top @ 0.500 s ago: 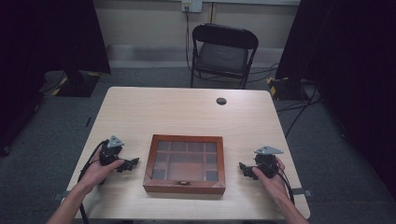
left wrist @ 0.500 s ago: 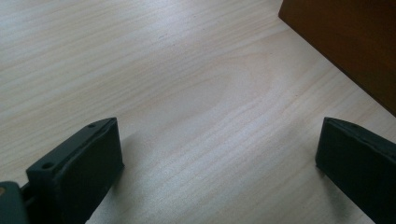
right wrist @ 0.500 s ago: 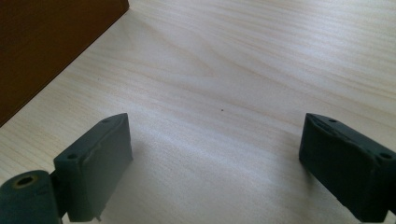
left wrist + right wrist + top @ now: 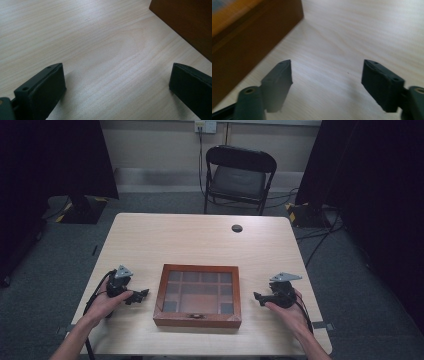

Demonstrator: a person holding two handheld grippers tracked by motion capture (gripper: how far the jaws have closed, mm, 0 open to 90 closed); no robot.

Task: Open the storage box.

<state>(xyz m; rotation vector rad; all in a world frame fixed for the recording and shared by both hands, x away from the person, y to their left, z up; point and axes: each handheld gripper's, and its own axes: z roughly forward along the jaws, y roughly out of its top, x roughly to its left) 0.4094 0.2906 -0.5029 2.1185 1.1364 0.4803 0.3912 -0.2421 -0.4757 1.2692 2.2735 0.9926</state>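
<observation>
Left hand-held gripper [image 4: 142, 295] and right hand-held gripper [image 4: 258, 296] spread wide, flanking my wooden box [image 4: 198, 295] on the counter [image 4: 200, 240] | risk: uneven squeeze skews box, glass lid pops.

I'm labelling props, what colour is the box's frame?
The box has a reddish-brown wooden frame, clearest in the high view.

No readable text, label, brand, number or sign appears on the table, box, chair or grippers.
</observation>
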